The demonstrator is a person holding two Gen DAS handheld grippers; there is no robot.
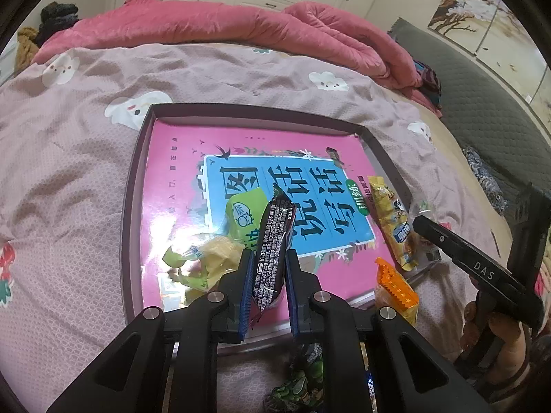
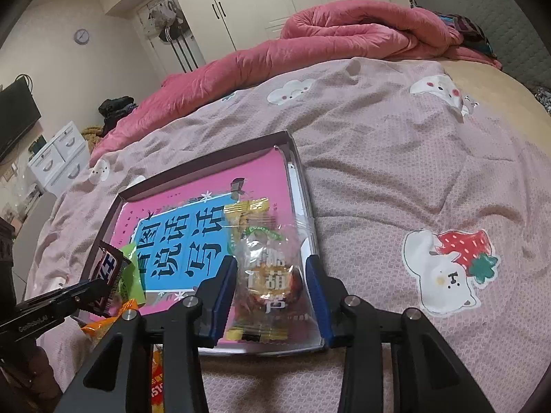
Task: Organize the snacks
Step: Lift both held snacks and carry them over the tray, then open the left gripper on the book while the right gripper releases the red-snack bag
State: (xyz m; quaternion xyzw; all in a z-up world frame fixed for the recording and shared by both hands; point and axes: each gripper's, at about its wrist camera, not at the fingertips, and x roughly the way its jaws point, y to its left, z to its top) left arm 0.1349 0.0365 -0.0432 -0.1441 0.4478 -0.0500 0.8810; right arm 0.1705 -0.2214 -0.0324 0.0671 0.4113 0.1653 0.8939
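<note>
Dark candy bar clamped in left gripper | right gripper loose around clear-wrapped snack at tray right edge | several in tray, more outside its near edge

The bed is being covered by a mauve cartoon-print sheet. Beyond the bed, white wardrobes are being shown; a pink quilt is being piled along the bed's far edge, a white drawer unit being seen left of the bed.
</note>
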